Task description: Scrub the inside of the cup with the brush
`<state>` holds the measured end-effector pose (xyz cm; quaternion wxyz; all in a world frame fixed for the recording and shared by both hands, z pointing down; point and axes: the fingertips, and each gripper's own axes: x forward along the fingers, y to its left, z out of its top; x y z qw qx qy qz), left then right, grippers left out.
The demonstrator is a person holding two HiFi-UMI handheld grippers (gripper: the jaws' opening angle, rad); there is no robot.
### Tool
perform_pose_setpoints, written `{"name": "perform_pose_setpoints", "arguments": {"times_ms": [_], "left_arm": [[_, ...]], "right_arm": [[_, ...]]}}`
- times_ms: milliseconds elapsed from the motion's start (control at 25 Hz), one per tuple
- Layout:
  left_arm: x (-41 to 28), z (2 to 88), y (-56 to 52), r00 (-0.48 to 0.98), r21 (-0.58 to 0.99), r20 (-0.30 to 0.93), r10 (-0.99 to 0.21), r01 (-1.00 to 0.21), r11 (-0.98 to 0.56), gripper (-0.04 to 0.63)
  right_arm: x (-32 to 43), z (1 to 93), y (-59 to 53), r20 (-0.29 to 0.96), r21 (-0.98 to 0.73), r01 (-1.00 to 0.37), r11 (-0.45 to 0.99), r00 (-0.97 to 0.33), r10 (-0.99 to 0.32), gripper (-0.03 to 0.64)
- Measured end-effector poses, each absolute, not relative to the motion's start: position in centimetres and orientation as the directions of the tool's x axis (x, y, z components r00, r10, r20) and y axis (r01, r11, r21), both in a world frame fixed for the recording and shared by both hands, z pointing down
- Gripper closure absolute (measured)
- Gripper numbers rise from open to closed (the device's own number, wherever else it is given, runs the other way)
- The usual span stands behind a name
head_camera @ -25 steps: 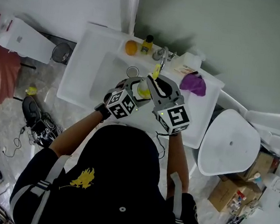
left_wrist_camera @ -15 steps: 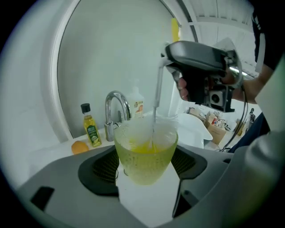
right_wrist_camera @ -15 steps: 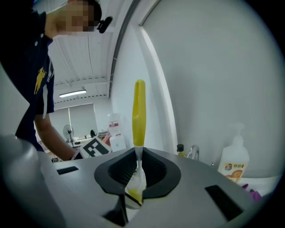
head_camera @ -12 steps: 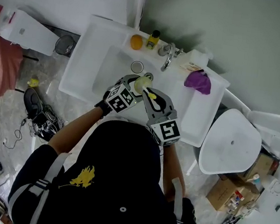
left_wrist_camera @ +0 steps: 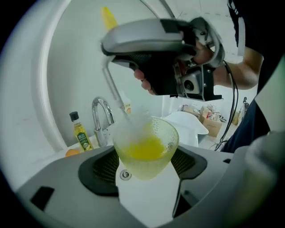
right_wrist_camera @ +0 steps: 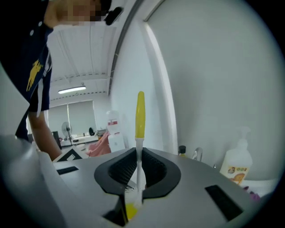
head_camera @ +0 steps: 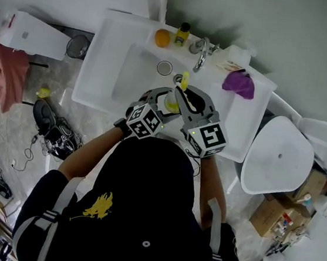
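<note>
A clear textured cup (left_wrist_camera: 144, 147) with a yellow tint at its bottom sits between the pads of my left gripper (left_wrist_camera: 144, 167), which is shut on it. The cup (head_camera: 169, 103) is held over the sink. My right gripper (right_wrist_camera: 139, 171) is shut on the thin white stem of the brush (right_wrist_camera: 140, 116), whose yellow handle points up. The bristle end reaches down into the cup (right_wrist_camera: 129, 209). In the head view my right gripper (head_camera: 185, 100) stands just right of my left gripper (head_camera: 163, 104), with the brush handle (head_camera: 185, 80) above them.
The white sink basin (head_camera: 132, 73) lies below the grippers, with a chrome faucet (head_camera: 202, 55) behind it. An orange (head_camera: 162, 37), a small oil bottle (head_camera: 182, 34) and a purple cloth (head_camera: 243, 83) rest on the rim. A soap bottle (right_wrist_camera: 236, 162) stands nearby. A white toilet (head_camera: 277, 164) is to the right.
The right gripper pushed the brush down towards the cup half a second ago and has drawn it back up. The cup stays in the left gripper.
</note>
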<state>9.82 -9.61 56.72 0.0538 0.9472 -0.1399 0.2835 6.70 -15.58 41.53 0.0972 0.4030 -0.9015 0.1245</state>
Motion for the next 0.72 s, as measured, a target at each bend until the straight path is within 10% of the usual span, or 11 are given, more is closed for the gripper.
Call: {"name": "perform_pose_setpoints", "arguments": {"times_ms": [720], "left_arm": [[7.2, 61.1, -12.2, 0.764, 0.059, 0.551, -0.334, -0.435, -0.898, 0.221]], "right_arm": [[11.9, 35.2, -15.2, 0.15, -0.251, -0.824, 0.507, -0.551, -0.821, 0.558]]}}
